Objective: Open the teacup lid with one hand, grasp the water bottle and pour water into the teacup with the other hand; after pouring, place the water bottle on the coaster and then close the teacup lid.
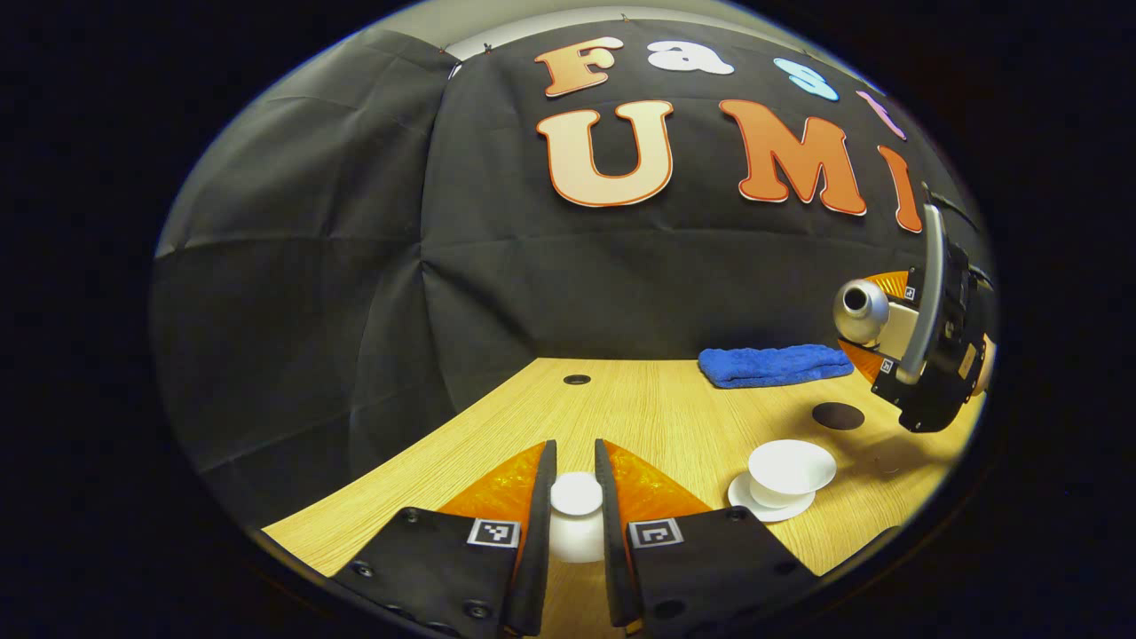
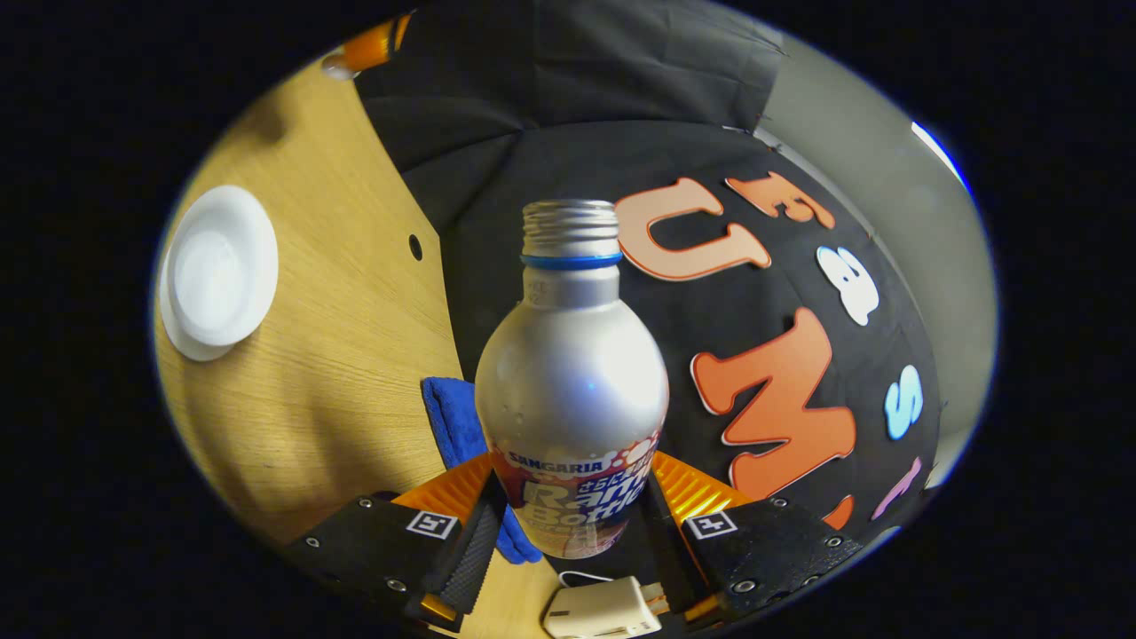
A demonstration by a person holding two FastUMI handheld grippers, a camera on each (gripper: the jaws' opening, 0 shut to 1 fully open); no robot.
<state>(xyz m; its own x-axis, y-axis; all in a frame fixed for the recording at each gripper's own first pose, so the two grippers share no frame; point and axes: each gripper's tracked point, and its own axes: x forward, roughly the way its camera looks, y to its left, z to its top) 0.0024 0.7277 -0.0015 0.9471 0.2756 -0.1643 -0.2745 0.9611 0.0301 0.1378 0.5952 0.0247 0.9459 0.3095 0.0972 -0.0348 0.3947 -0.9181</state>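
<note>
The right hand-held gripper is clamped on the silver water bottle, uncapped and tipped sideways in the air. The left hand-held gripper pinches the white lid by its knob, held low over the surface. The open white teacup sits on its saucer at about four o'clock in the left gripper view — the dark coaster just beyond. To pour well, I'd bring the mouth right over the cup before tilting further — slowly.

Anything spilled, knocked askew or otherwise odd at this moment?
Nothing stands out. The teacup sits upright and uncovered on its saucer, with no water visible on the table. The left gripper holds the lid; the right gripper holds the uncapped bottle, tipped sideways. The coaster is bare and the blue cloth lies folded.
</note>
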